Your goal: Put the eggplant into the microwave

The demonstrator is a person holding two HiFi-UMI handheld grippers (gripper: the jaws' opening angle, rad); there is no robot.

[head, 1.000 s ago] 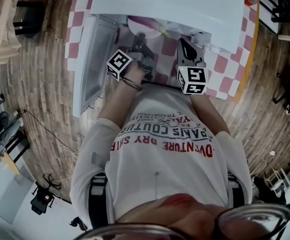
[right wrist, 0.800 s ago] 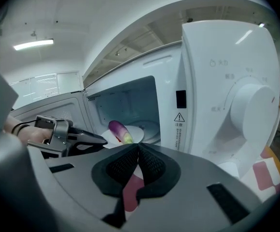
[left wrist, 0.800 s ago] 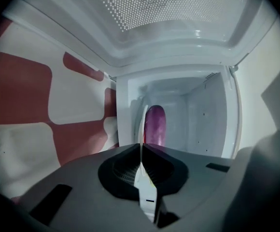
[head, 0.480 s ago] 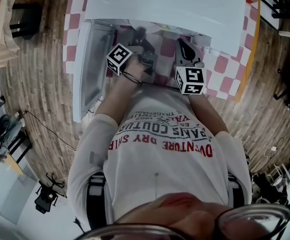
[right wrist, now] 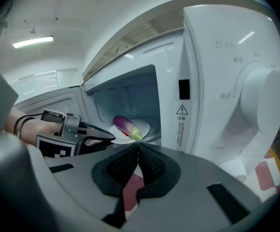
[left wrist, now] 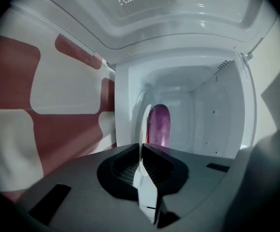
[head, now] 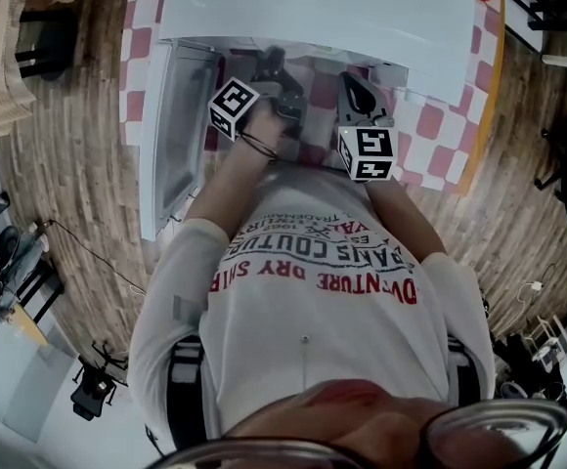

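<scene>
Left tongs [left wrist: 141, 149] clamped on plate [right wrist: 144, 126] rim. Right tongs [right wrist: 139, 151] pressed together, empty, outside microwave [right wrist: 227, 81]. Eggplant [right wrist: 125, 126] on plate's middle, inside cavity, near floor's front edge. Can't tell if plate seated.

Risk: you release early, plate tips, eggplant rolls off rim. Or you withdraw clamped, plate drags out.

Eggplant: glossy purple, green stem end toward door opening.

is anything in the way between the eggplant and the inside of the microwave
Nothing visible does. The door stands open, and the eggplant lies on a white plate already within the microwave cavity, the left claw shut on the plate's rim.
</scene>
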